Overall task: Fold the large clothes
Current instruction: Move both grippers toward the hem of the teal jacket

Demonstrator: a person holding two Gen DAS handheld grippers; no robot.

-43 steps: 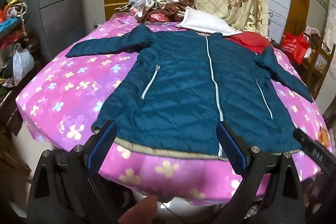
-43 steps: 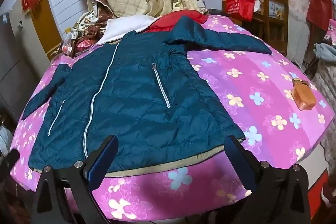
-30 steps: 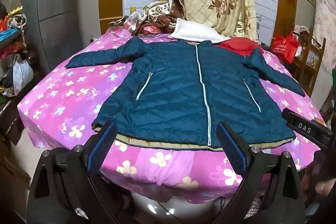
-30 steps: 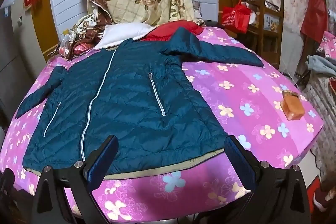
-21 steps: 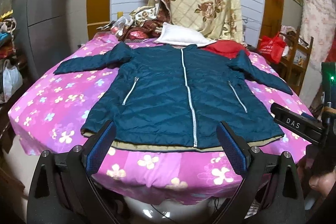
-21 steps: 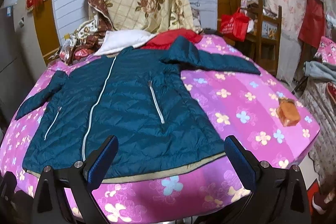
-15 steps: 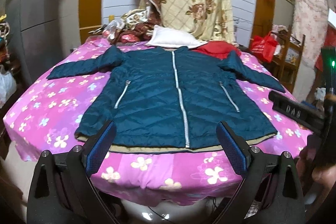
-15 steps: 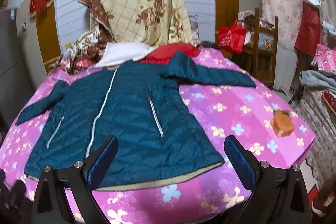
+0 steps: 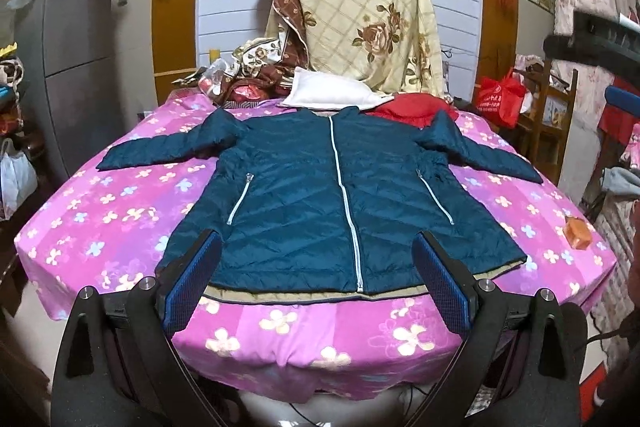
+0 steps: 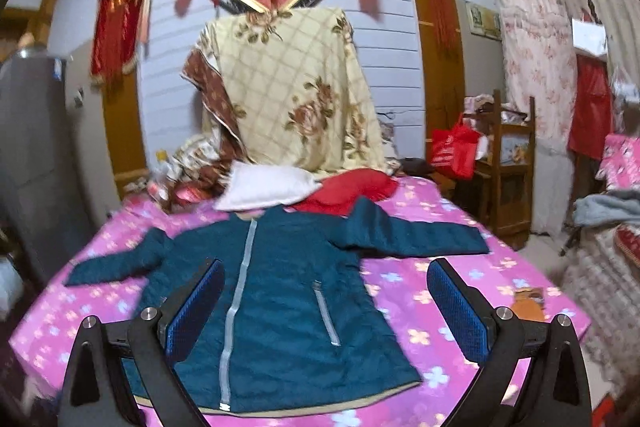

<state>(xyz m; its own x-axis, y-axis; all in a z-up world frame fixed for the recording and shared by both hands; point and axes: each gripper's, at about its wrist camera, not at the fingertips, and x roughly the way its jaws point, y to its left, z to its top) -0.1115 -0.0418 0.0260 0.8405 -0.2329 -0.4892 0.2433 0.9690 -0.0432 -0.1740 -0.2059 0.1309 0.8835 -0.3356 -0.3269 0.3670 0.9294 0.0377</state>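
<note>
While spread flat, front up, on the pink flowered bed cover (image 9: pixel 120 211), teal quilted jacket (image 9: pixel 304 211) zipped shut along a pale centre zipper (image 9: pixel 345 203). At far left of the left wrist view, grey fridge (image 9: pixel 68 67) standing beside the bed. Left sleeve (image 9: pixel 168 147) stretched out sideways toward it, cuff lying on the cover. Slanted pocket zip (image 9: pixel 239 199) on that half of the body, matching one on the other half. Tan lining strip peeking out beneath the hem, close to the near edge of the bed. Collar end pointing away, touching a white pillow (image 9: pixel 332 95), red cloth (image 9: pixel 412 107) just beside it, cream rose-patterned quilt (image 9: pixel 360 15) draped upright behind. Right sleeve (image 9: pixel 484 155) angled outward toward the bed's right side. Small orange object (image 9: pixel 578 237) lying further right on the cover, well apart from the hem.

Left tongs (image 9: pixel 316 283) held wide apart near the hem, gripping nothing. Right tongs (image 10: pixel 324 311) likewise spread apart, empty, raised before the jacket; that view blurred.
</note>
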